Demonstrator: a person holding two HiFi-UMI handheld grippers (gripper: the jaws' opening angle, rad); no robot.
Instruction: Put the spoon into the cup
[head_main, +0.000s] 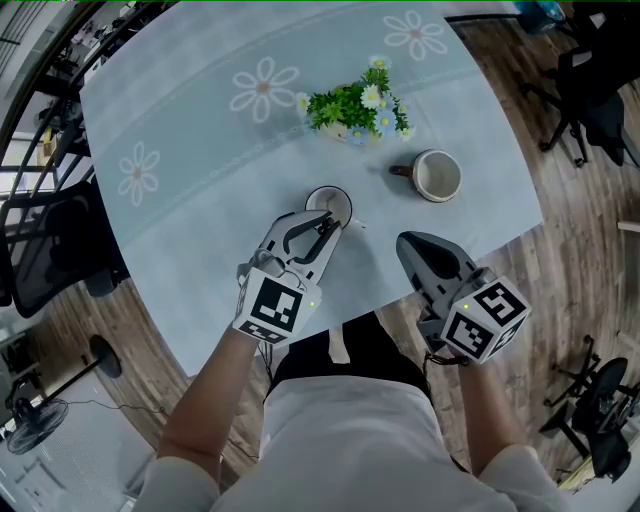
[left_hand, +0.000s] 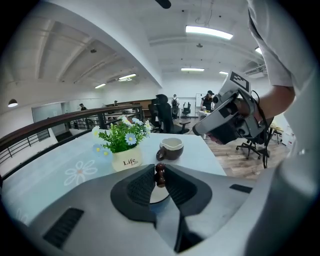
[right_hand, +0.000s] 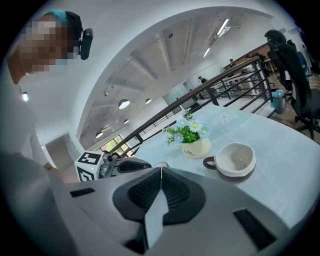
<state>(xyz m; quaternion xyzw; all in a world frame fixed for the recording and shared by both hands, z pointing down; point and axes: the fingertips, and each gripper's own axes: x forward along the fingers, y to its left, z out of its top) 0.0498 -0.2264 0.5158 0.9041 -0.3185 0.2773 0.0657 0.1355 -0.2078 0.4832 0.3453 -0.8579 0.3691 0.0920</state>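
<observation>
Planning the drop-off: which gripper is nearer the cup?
Right. The right gripper sits just below the cup in the head view; the left gripper, gripping the spoon, is farther off at the cup's lower left.

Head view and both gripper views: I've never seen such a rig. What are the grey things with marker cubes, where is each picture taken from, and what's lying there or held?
No robot: a person holds a grey two-jaw gripper in each hand; the marker cubes are part of them. The head view comes from a camera on the person's head, looking steeply down; each gripper view from a camera riding on that gripper, looking along its jaws. On the table with the pale blue daisy-print cloth stand a cream pot of green leaves and daisies, a brown cup, white inside, and a small white dish. The left gripper is over the dish, jaws closed on a dark brown knobbed spoon handle. The right gripper is near the table's edge, jaws together, empty.
</observation>
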